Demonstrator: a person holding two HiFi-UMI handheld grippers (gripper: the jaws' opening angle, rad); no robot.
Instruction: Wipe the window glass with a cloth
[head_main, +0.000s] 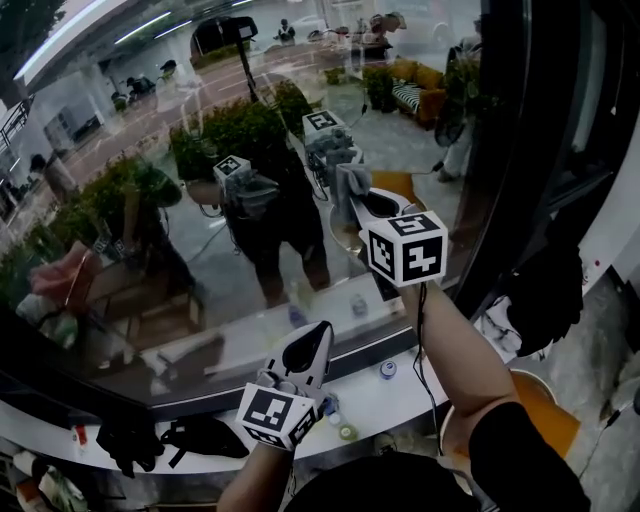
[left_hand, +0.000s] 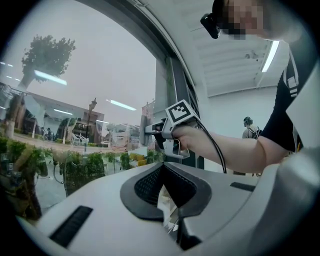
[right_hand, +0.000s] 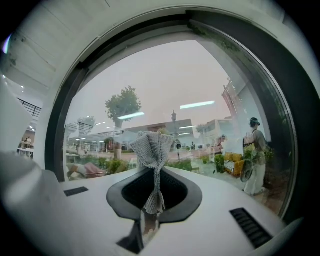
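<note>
Right gripper (right_hand: 151, 202): fingers pressed together on a grey cloth (right_hand: 152, 147), pinching its lower end. The rest of the cloth fans out past the fingertips (knit texture is clear in the right gripper view). The window glass (right_hand: 170, 85) lies directly beyond the fingertips. In the head view the cloth is at the pane; contact cannot be resolved.

Left gripper (head_main: 312, 345): fingers closed on each other, nothing identifiable gripped, only a pale sliver in the seam. Its fingertips point toward the glass, with the white sill (head_main: 400, 385) just beyond them. The right gripper shows above and past the left fingertips.
</note>
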